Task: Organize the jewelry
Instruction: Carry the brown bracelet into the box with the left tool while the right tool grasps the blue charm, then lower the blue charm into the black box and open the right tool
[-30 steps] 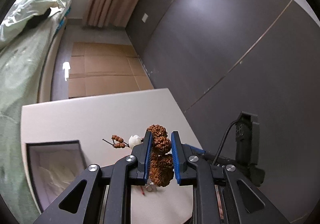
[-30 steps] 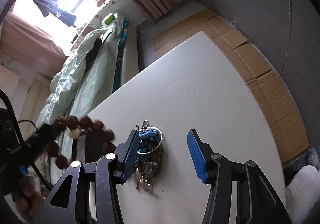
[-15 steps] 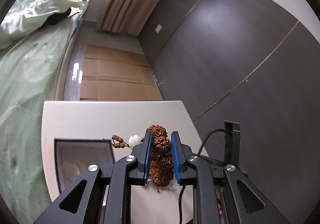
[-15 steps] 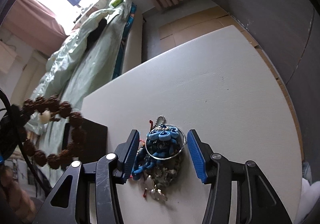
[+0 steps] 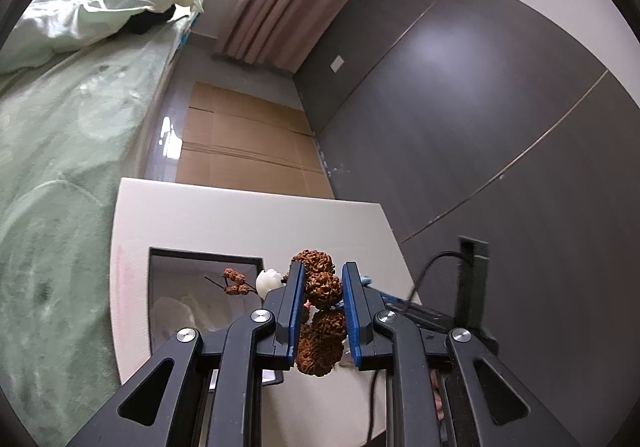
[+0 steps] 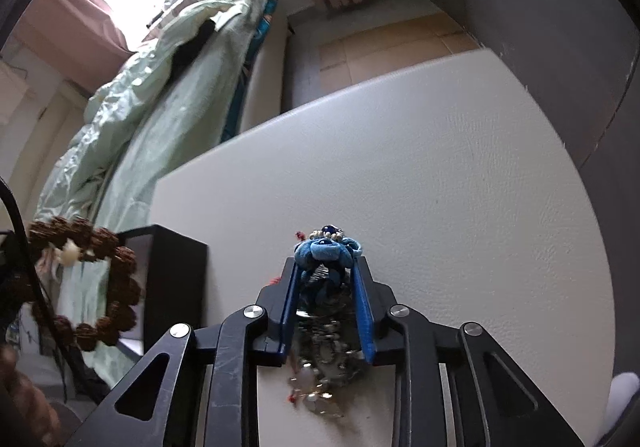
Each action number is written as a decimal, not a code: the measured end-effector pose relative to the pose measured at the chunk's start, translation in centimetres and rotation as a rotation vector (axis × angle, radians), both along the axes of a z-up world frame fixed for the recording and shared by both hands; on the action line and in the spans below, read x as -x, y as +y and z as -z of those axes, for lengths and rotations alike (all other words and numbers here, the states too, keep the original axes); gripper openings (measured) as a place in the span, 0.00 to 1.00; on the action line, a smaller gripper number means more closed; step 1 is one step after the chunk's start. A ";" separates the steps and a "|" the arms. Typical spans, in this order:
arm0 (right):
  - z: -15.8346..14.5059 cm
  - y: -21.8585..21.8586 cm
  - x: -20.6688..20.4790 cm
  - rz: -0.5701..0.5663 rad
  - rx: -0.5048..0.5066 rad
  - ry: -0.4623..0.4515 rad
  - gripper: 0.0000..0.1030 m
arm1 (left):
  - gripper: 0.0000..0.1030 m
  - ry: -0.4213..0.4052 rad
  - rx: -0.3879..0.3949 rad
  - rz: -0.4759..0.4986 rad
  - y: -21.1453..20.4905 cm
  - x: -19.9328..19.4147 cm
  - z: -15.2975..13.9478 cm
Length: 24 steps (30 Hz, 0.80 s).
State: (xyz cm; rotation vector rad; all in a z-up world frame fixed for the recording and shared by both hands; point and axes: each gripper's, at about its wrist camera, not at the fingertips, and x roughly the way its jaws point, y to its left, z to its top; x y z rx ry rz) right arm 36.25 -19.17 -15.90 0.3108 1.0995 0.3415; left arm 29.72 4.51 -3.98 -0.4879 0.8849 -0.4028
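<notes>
At the lower middle of the left wrist view, your left gripper (image 5: 322, 289) is clamped on the brown seed-bead bracelet (image 5: 320, 311), its white bead (image 5: 269, 281) jutting left over the open black box (image 5: 192, 287) on the pale table (image 5: 224, 215), with the green bedspread (image 5: 60, 167) filling the frame's left side. In the right wrist view that bracelet hangs as a ring at the left edge beside the box (its inside is hidden here), while at lower centre your right gripper (image 6: 325, 279) is closing its blue pads around the jewelry pile (image 6: 326, 327), the blue fabric flower (image 6: 326, 249) bulging above the fingertips.
</notes>
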 end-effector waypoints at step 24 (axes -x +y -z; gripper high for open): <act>-8.8 4.2 5.1 -0.046 -0.066 -0.289 0.25 | 0.22 0.040 0.058 -0.093 4.6 1.7 1.3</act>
